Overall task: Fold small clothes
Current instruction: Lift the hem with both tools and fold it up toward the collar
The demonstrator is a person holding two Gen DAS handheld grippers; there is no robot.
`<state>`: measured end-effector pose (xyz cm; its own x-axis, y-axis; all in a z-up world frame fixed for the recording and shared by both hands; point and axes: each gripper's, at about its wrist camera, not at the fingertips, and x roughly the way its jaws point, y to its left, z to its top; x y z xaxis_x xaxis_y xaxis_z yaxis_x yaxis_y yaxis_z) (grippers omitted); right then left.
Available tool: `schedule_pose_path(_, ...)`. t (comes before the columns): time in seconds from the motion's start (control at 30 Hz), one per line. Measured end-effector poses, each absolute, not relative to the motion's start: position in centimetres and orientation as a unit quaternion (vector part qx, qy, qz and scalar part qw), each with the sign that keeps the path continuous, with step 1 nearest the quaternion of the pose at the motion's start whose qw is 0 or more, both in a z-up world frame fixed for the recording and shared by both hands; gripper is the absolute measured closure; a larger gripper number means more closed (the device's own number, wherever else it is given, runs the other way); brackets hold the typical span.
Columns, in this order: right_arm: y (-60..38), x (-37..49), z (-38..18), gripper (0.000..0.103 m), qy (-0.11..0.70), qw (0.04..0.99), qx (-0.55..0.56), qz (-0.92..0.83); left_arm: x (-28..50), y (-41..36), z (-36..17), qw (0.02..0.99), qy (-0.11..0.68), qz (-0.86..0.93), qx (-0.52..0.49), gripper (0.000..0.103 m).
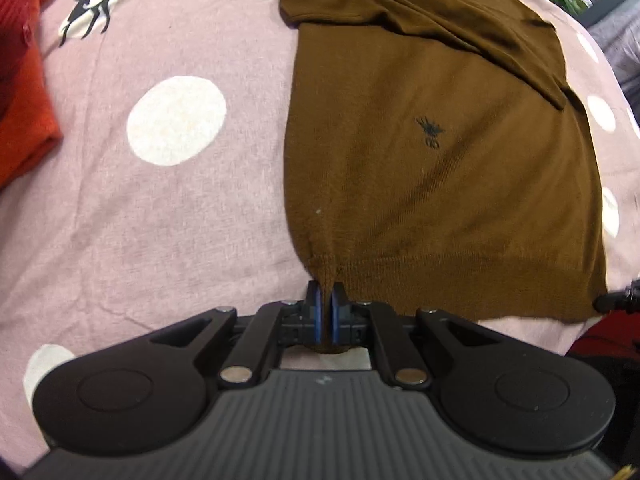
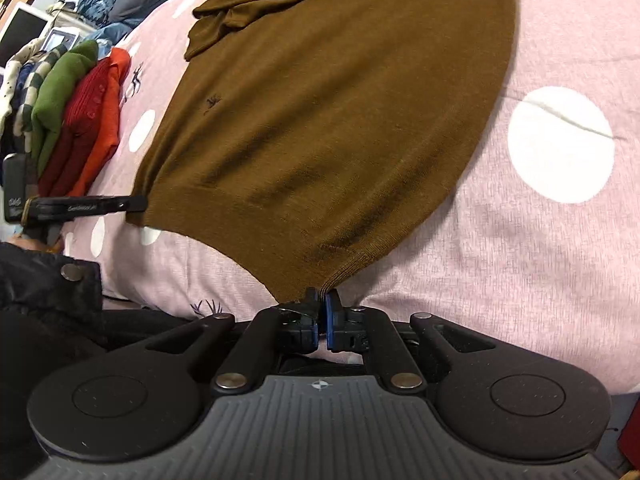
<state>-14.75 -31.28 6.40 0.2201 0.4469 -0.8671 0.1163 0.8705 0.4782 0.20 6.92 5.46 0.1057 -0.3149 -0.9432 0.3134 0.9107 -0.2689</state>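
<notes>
A brown knit sweater (image 1: 432, 168) lies flat on the pink spotted bedspread (image 1: 168, 208), its sleeves folded across the chest at the far end and a small dark emblem on the front. My left gripper (image 1: 326, 292) is shut on the ribbed hem at the sweater's near left corner, the fabric bunched between the blue pads. In the right wrist view the same sweater (image 2: 340, 112) spreads away from my right gripper (image 2: 322, 298), which is shut on the hem's other corner. The left gripper (image 2: 138, 203) shows there too, at the far hem corner.
A stack of folded red, orange and green clothes (image 2: 80, 120) lies on the bed left of the sweater; its red edge (image 1: 20, 80) shows in the left wrist view. A dark sleeve (image 2: 48, 300) is at the lower left. Pillows and monitors stand beyond the bed.
</notes>
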Motion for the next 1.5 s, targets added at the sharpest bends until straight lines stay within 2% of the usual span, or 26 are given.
schedule_pose_path(0.13, -32.0, -13.5, 7.1, 0.096, 0.602, 0.757, 0.225, 0.118, 2.8, 7.0, 6.8, 0.76, 0.62, -0.194, -0.03, 0.098)
schedule_pose_path(0.27, -34.2, -10.2, 8.6, 0.096, 0.551, 0.795, 0.233, 0.1, 8.0, 5.6, 9.2, 0.796, 0.571, -0.196, -0.038, 0.098)
schedule_pose_path(0.5, -40.9, 0.2, 10.2, 0.096, 0.465, 0.852, 0.24, 0.015, 19.9, -2.3, 11.7, 0.844, 0.493, -0.21, -0.014, 0.098)
schedule_pose_path(0.6, -43.8, 4.0, 10.8, 0.097, 0.436, 0.866, 0.245, -0.009, 24.6, -5.4, 11.7, 0.85, 0.485, -0.204, -0.02, 0.098)
schedule_pose_path(0.77, -44.4, 8.4, 10.4, 0.098, 0.425, 0.895, 0.135, -0.011, 30.4, -7.3, 8.9, 0.839, 0.511, -0.162, -0.095, 0.098)
schedule_pose_path(0.87, -44.7, 8.9, 10.2, 0.099, 0.394, 0.913, 0.097, -0.028, 30.6, -7.7, 7.4, 0.841, 0.511, -0.14, -0.107, 0.098)
schedule_pose_path(1.07, -45.1, 9.7, 9.4, 0.099, 0.355, 0.933, 0.051, -0.041, 28.6, -10.3, 7.8, 0.876, 0.455, -0.16, -0.021, 0.098)
schedule_pose_path(1.3, -43.6, 11.3, 9.1, 0.099, 0.309, 0.951, 0.011, -0.03, 26.6, -12.0, 10.2, 0.894, 0.42, -0.155, -0.021, 0.098)
schedule_pose_path(1.5, -42.9, 11.8, 8.8, 0.099, 0.276, 0.96, -0.036, -0.017, 27.0, -12.4, 10.6, 0.899, 0.419, -0.112, -0.064, 0.098)
